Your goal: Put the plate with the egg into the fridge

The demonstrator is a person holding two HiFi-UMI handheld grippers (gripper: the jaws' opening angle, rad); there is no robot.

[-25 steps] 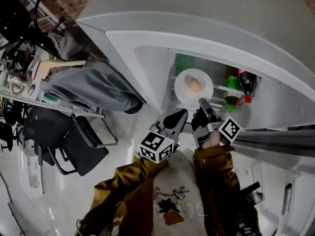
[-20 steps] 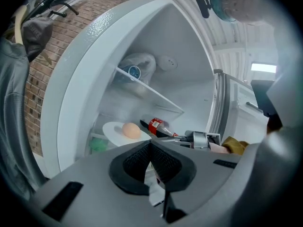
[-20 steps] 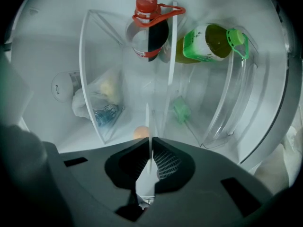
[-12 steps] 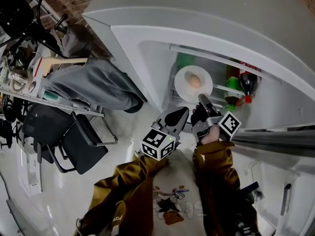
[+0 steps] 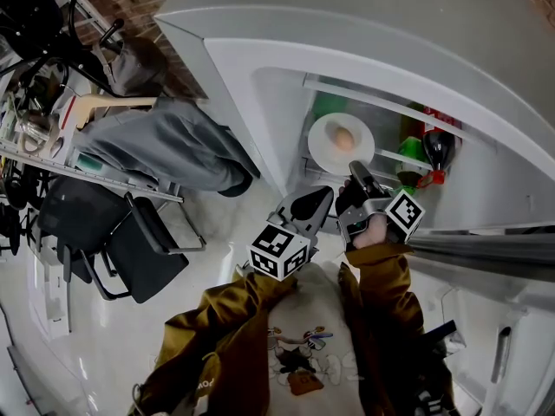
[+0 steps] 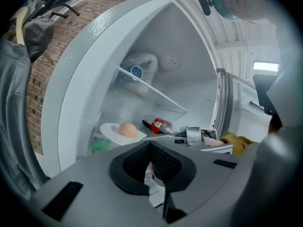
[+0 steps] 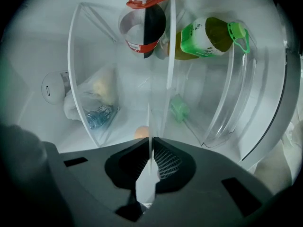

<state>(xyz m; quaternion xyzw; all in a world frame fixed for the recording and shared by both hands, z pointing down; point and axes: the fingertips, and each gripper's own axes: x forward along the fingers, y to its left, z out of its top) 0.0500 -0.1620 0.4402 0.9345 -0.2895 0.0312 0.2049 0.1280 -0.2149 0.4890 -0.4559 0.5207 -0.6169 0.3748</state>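
A white plate (image 5: 326, 148) with a brown egg (image 5: 343, 139) on it is inside the open fridge, level over a shelf. My right gripper (image 5: 355, 183) is shut on the plate's near rim. In the right gripper view the plate (image 7: 151, 122) shows edge-on as a thin white line between the pads, with the egg (image 7: 140, 132) just behind it. My left gripper (image 5: 312, 204) hangs shut and empty beside the right one, outside the fridge. The left gripper view shows the plate (image 6: 110, 132) and the egg (image 6: 127, 129) past its own tips (image 6: 149, 148).
A dark cola bottle (image 5: 436, 150) with a red cap and a green bottle (image 5: 408, 159) stand in the fridge to the right of the plate. A bag of food (image 7: 92, 103) lies on an upper shelf. A black chair (image 5: 130, 250) and a rack with grey clothing (image 5: 165, 150) are at the left.
The right gripper has carried the plate a little farther into the fridge. The left gripper has barely moved.
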